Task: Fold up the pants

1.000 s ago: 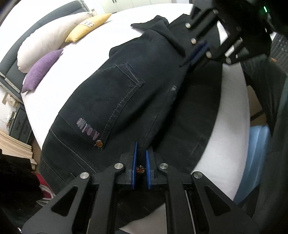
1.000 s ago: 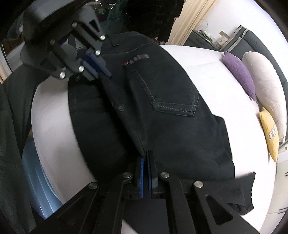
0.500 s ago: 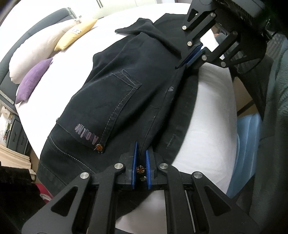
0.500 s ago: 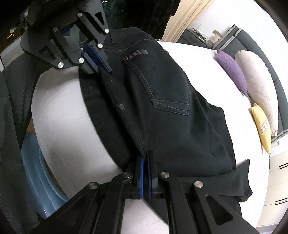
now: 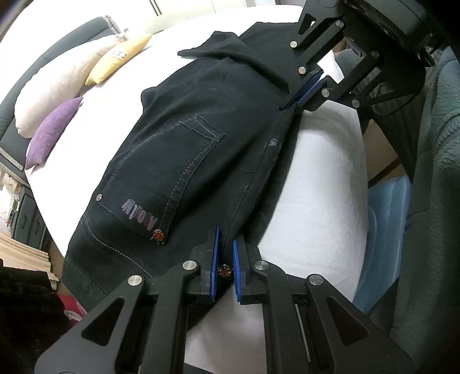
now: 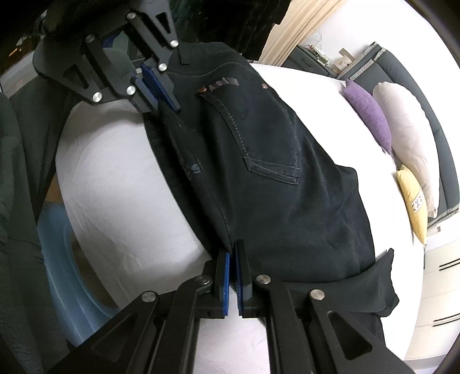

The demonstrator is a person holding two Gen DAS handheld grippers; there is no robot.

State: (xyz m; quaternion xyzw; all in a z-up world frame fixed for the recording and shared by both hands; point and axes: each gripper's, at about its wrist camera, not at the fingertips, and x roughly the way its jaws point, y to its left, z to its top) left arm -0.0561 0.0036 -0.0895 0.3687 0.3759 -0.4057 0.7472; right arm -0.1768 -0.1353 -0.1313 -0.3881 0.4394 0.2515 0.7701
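Since one second ago, more white bed [image 5: 316, 201] is uncovered at 3 o'clock: the pants [image 5: 187, 161] were drawn toward 10 o'clock. Left gripper [image 5: 224, 259] and right gripper [image 6: 233, 276] are clamped on their edge, keeping the fold straight

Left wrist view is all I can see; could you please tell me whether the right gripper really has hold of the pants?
Observer: Yes. The right wrist view shows the right gripper shut on the folded edge of the pants.
Operator: Thank you. Where on them does my left gripper sit?
Observer: The left gripper pinches the waistband end, beside a belt loop.
Operator: Is anything beyond it?
Observer: Dark clothes hang behind it.
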